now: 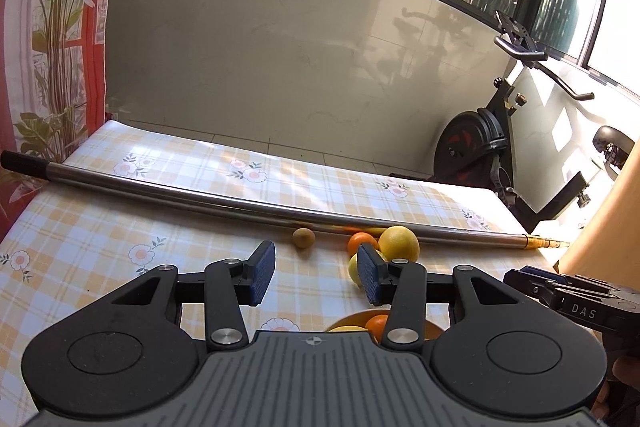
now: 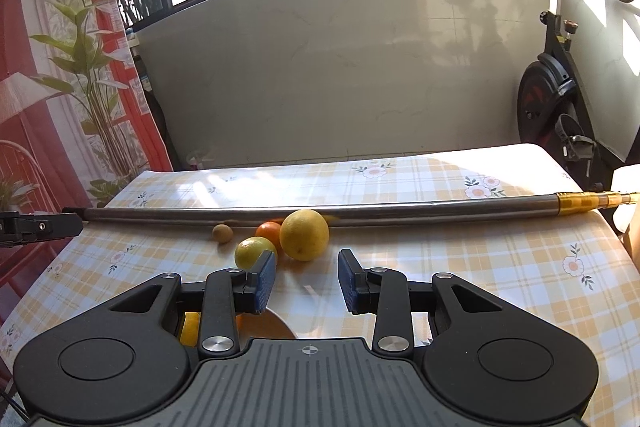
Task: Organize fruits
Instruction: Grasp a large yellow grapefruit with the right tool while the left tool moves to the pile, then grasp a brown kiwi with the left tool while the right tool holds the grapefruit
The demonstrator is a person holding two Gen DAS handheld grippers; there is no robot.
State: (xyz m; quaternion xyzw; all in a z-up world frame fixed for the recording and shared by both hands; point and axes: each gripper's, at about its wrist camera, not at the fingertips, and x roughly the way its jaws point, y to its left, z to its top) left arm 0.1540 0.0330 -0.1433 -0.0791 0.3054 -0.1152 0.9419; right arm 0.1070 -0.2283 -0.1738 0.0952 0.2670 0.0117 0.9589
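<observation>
The checked table (image 2: 500, 267) is carrying a long metal pole (image 2: 400, 213) across its far side, and just in front of it the large yellow fruit (image 2: 304, 235), small yellow fruit (image 2: 253, 251), orange (image 2: 270, 230) and little brown fruit (image 2: 222, 233) are waiting. The orange plate (image 2: 276, 327), nearest, is already holding some fruit. Both the left gripper (image 1: 316, 277) and right gripper (image 2: 307, 281) are hanging spread and empty; the right should be centring on the large fruit, widening first, since rounded skin rolls.

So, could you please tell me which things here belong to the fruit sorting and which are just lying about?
Belongs to the job:
- large yellow citrus
- small yellow citrus
- orange
- small brown fruit
- orange dish, already holding fruit

Just lying about:
- metal pole across the table
- exercise bike
- curtain
</observation>
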